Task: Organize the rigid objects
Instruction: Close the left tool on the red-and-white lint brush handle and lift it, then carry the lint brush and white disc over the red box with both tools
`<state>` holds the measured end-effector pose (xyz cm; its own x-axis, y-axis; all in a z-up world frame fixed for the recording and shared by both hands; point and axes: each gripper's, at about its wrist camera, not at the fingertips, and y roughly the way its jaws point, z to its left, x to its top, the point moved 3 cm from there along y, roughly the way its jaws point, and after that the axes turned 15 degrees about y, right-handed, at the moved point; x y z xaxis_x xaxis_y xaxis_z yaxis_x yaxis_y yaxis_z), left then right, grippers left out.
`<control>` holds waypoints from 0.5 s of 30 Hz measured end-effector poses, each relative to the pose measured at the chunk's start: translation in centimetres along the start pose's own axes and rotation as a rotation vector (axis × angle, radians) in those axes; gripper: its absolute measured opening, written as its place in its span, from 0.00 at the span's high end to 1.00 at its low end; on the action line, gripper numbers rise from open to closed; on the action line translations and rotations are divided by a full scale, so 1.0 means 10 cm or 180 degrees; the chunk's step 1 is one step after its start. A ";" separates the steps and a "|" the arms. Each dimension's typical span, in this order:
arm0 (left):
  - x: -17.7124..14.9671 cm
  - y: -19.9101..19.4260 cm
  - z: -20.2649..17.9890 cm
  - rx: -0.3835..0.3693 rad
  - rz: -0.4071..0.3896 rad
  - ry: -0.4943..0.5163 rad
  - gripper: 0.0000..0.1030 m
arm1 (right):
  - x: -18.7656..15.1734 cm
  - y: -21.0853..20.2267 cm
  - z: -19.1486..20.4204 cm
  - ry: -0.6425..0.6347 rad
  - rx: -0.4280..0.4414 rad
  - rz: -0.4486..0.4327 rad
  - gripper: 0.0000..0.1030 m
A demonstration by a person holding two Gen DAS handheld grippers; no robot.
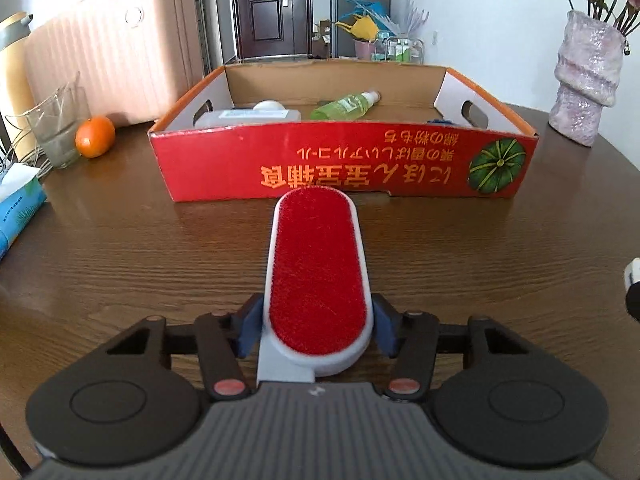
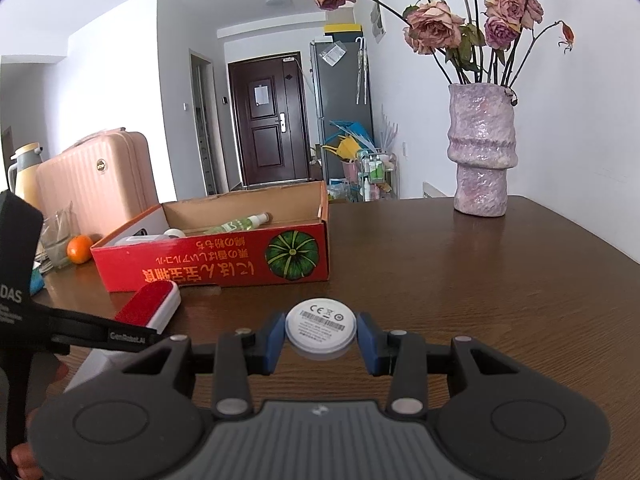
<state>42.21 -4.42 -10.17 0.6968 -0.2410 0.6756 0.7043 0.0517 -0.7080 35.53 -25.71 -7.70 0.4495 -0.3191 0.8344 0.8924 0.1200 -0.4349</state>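
While both hands wait in front of the red box [image 1: 344, 164], each gripper already carries something. The left gripper [image 1: 316, 330] has its jaws nearly closed on the sides of a lint brush [image 1: 318, 276], whose red pad faces up and points to twelve o'clock, toward the box wall; I judge it is held this way so it can go over the wall lengthwise. The right gripper [image 2: 322, 340] has its jaws closed partly on a white round disc [image 2: 321, 325], held flat with its label up, above the table [image 2: 480, 280]. Inside the box a green bottle [image 1: 346, 105] and a white container [image 1: 248, 115] already lie, so the sorting seems partly done.
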 end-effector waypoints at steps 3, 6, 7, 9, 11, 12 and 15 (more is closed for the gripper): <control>0.03 -0.10 0.00 -0.0040 -0.0077 0.0024 0.45 | 0.01 0.01 0.03 -0.0002 0.0014 0.0011 0.63; 0.06 -0.21 0.01 -0.0054 -0.0149 0.0063 0.45 | 0.03 0.04 0.06 0.0001 0.0031 0.0018 0.63; 0.07 -0.25 0.02 -0.0051 -0.0182 0.0069 0.45 | 0.04 0.05 0.08 -0.0001 0.0037 0.0015 0.63; 0.09 -0.35 0.05 -0.0052 -0.0262 0.0075 0.45 | 0.06 0.06 0.12 -0.0008 0.0063 0.0007 0.63; 0.13 -0.44 0.09 -0.0064 -0.0342 0.0070 0.45 | 0.09 0.09 0.19 -0.0026 0.0093 -0.0003 0.63; 0.16 -0.50 0.10 -0.0066 -0.0391 0.0075 0.45 | 0.11 0.10 0.22 -0.0033 0.0108 -0.0006 0.63; 0.25 -0.65 0.16 -0.0063 -0.0537 0.0082 0.45 | 0.18 0.14 0.33 -0.0078 0.0152 -0.0023 0.63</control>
<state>39.63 -3.76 -3.57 0.5650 -0.2695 0.7799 0.8081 -0.0105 -0.5890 37.73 -23.00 -5.66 0.4432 -0.2971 0.8457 0.8963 0.1625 -0.4126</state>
